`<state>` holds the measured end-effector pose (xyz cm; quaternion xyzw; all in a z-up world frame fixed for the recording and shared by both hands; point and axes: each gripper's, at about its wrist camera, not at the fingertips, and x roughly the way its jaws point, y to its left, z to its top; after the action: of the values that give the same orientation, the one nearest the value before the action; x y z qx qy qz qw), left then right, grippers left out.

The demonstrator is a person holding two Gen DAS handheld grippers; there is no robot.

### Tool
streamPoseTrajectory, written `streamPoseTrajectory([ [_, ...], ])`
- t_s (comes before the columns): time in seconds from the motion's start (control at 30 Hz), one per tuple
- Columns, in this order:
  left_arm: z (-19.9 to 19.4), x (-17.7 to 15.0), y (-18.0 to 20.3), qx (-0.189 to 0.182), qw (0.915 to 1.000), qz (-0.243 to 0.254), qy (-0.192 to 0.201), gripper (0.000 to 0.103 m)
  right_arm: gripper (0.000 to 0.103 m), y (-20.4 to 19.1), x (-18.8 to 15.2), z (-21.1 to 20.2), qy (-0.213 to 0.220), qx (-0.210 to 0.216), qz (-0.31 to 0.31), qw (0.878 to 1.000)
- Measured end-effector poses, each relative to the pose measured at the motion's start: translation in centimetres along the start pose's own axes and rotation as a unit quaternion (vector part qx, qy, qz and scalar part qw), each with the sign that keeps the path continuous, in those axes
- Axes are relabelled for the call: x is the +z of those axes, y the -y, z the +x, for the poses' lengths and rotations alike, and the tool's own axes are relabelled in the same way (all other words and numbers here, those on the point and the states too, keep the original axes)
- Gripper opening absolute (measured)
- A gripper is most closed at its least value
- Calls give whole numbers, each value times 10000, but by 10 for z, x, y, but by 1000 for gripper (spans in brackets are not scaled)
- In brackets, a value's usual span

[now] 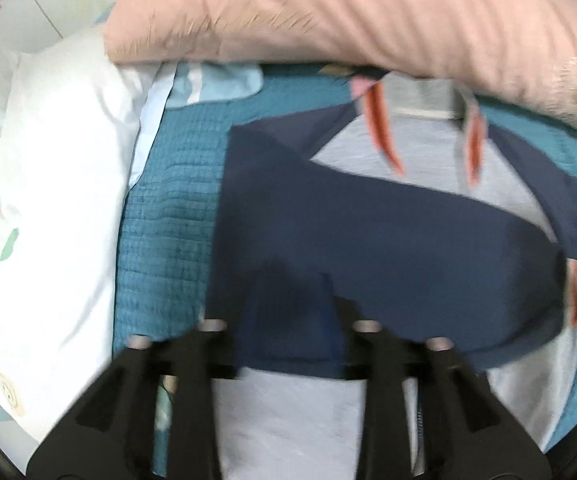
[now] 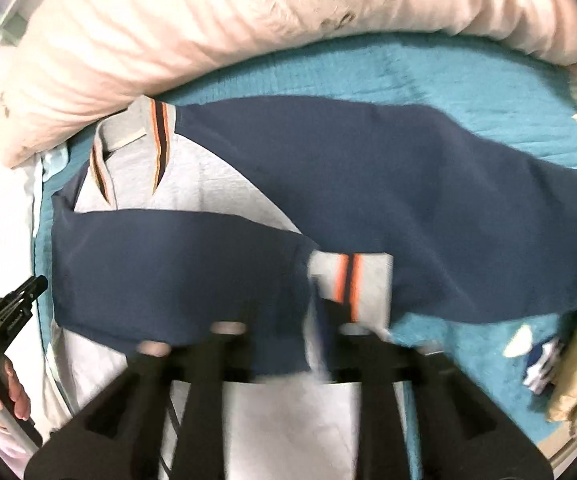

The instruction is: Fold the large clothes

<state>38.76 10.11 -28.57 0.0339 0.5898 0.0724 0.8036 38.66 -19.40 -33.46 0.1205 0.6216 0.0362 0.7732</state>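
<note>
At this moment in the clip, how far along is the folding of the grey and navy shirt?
Early to midway. Done: one navy sleeve is folded across the grey body, its striped cuff at the middle. In hand: the right gripper, fingers apart, hovers by that cuff; blur hides any contact. Left: the other sleeve is spread on the teal bedspread, and the body is unfolded.

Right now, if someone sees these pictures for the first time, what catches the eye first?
A grey sweatshirt with navy sleeves lies on the teal bedspread, one navy sleeve folded across its chest. Its orange-striped cuff sits just ahead of the right hand-held gripper. A big pink duvet is bunched behind the collar.
</note>
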Motion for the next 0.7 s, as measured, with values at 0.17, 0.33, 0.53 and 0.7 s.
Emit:
streamPoseTrajectory([
  [0.17, -39, -12, 37, -328, 9991, -3, 251, 50, 83, 31, -31, -55, 439, -95, 42, 9990],
  [0.33, -57, -22, 90, -682, 9970, 170, 313, 50, 84, 64, -55, -79, 594, -121, 248, 9979],
  [0.53, -68, -25, 160, -1106, 9929, 377, 238, 50, 85, 132, -66, -112, 761, -221, 686, 9945],
  [0.7, -63, -15, 214, -1348, 9895, 515, 124, 50, 85, 206, -62, -133, 927, -463, 1185, 9875],
])
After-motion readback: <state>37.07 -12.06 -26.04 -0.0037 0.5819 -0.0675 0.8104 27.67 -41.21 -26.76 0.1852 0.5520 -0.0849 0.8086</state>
